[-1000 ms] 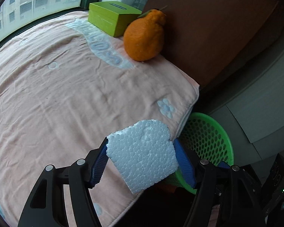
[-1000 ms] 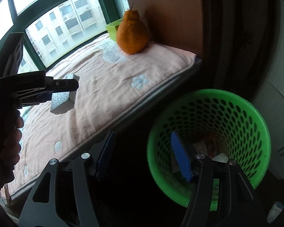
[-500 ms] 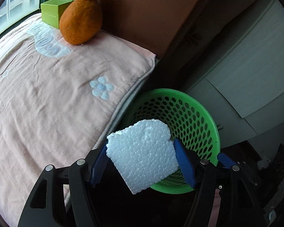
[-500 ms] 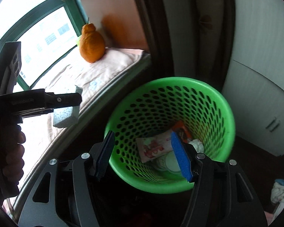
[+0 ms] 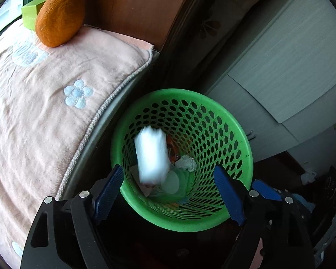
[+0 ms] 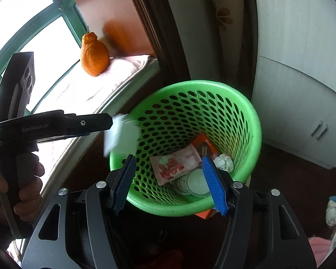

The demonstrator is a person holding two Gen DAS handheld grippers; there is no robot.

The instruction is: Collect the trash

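Now the left gripper [image 5: 168,186] tilted down over the green basket [image 5: 242,143], jaws just spread and released, white foam piece [image 5: 151,157] blurred, loose, above the basket's wrappers, right gripper [image 6: 168,182] beside the basket, parted, gripping nothing.

Readable text: almost none

You could make out only faint embossed lettering on the black arm of the left claw [image 6: 109,121], too blurred to spell; print on the pink packet [image 6: 174,164] in the green basket [image 6: 246,103] stayed illegible.
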